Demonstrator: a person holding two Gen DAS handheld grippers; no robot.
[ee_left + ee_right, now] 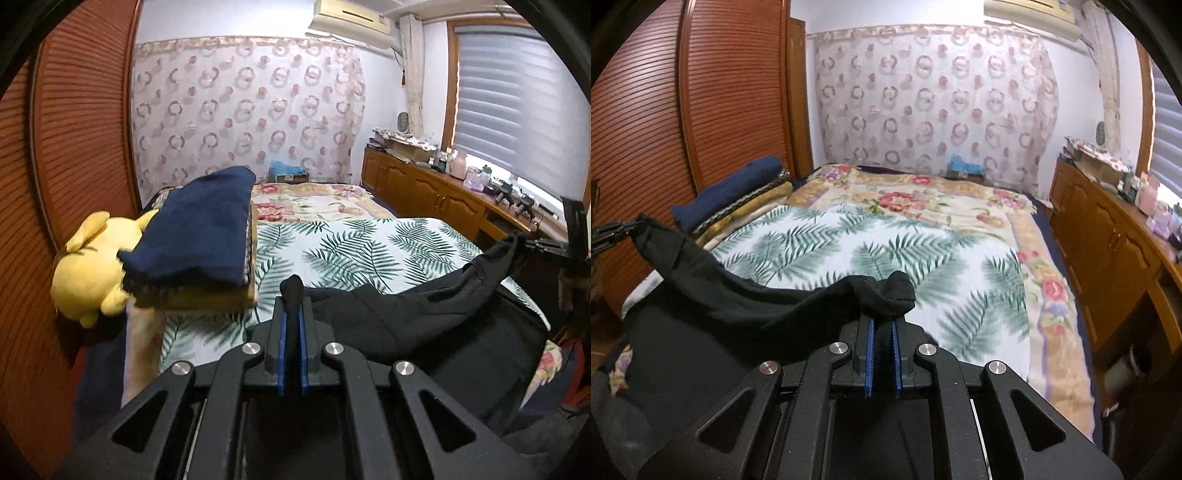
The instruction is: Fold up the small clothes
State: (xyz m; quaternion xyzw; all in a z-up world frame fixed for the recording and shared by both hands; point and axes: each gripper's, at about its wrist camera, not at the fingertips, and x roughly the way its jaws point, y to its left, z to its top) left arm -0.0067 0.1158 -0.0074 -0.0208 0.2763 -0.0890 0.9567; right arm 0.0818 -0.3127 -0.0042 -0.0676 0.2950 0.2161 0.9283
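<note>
The left gripper is clamped tight on a corner of a black garment, a nub of cloth poking up between its blue pads. The right gripper is closed the same way on the opposite corner, with a thicker wad of the same fabric bunched over its tips. So the 2 tools hold 1 piece between them, and the cloth runs from one to the other as a sagging band; its body hangs below and drapes onto the near edge of the bed. Each wrist view catches the other gripper at its margin with the fabric pulled to a point there.

Holding the 2 corners apart and raised is, I judge, a way to let the garment hang open and flatten before it is laid down. The fern-print sheet lies directly ahead and looks like the intended folding surface.

Off to the left side, against the louvred wardrobe door, sits a stack of folded textiles topped by a navy piece, beside a yellow plush toy. A new fold would probably join that stack.

The fold itself does not look begun.
</note>
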